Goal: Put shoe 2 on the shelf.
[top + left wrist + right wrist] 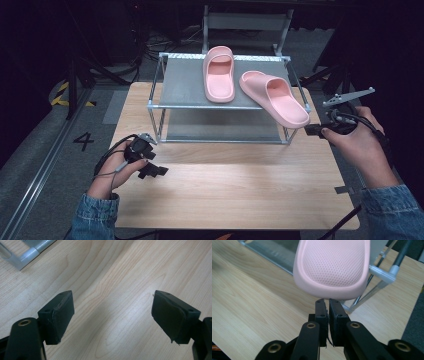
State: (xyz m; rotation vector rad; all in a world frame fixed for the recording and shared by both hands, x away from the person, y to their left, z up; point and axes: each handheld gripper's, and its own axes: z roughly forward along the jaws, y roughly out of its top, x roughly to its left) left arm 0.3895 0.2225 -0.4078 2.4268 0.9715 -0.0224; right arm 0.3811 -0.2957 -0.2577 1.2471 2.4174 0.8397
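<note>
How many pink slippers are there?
2. One slipper lies on the rack's top shelf; the other slipper hangs over the shelf's right front corner, beside the right tool.
</note>
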